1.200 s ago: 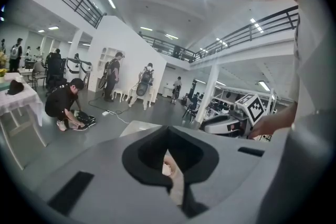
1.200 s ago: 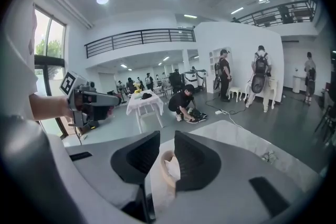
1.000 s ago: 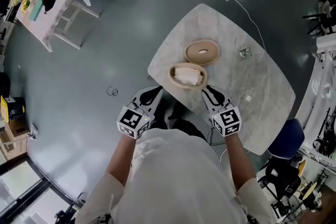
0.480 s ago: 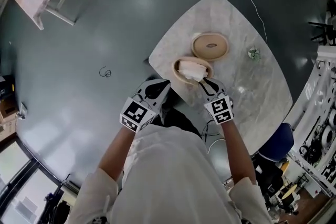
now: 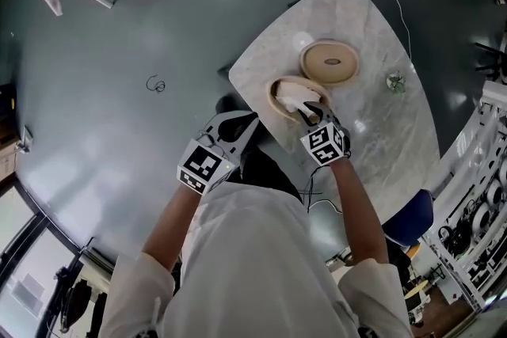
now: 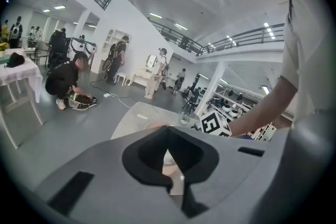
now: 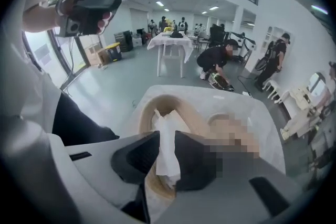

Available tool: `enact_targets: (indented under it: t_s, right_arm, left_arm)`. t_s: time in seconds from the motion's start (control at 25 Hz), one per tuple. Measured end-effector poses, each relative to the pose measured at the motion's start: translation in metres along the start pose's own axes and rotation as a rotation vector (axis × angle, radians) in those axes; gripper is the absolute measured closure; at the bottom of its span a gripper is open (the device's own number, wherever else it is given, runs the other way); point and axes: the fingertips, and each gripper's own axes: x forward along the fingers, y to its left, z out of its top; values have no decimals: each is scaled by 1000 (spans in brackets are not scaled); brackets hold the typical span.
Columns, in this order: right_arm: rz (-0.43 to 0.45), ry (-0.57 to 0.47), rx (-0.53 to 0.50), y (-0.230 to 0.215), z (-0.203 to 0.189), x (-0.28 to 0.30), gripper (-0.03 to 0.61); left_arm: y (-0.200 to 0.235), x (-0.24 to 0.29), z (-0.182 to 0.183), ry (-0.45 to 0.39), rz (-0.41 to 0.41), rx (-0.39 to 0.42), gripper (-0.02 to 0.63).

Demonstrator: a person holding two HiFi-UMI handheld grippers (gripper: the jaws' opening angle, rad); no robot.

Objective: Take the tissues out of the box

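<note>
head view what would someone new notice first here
The right gripper is pinching a white tissue at the round tan box near the marble table's edge. The box's lid lies beside it. The left gripper hangs shut and empty off the table's edge.

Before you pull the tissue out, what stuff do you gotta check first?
1. Right gripper has its jaws closed on the tissue: ok.
2. Lid is off the box and lies beside it on the table: ok.
3. Tissue is clear of the box: not ok, its lower end sits inside the rim.
4. Left gripper steadies the box: not ok, it is shut, empty and short of the table.
5. Only one tissue will come up: cannot tell.
</note>
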Motion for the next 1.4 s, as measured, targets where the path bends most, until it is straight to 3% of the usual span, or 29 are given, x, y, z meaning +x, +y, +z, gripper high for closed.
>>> enact_targets:
  t_s: [0.2, 0.52, 0.68, 0.96, 1.2, 1.4]
  right_arm:
    - [35, 92, -141, 2, -3, 30, 457]
    - [97, 230, -273, 9, -19, 66, 443]
    - [95, 238, -298, 12, -21, 68, 523]
    - [72, 163, -197, 9, -8, 40, 535]
    - [2, 32, -13, -8, 16, -9, 535]
    - [-60, -47, 44, -12, 31, -52, 535]
  left_arm:
    - [13, -6, -11, -1, 26, -32, 607]
    - [28, -22, -30, 15, 66, -69, 606]
    - [30, -28, -35, 17, 77, -77, 607]
    - [20, -33, -25, 1, 78, -65, 607]
    - [3, -40, -4, -21, 54, -18, 606]
    - [-10, -44, 12, -41, 33, 21, 607]
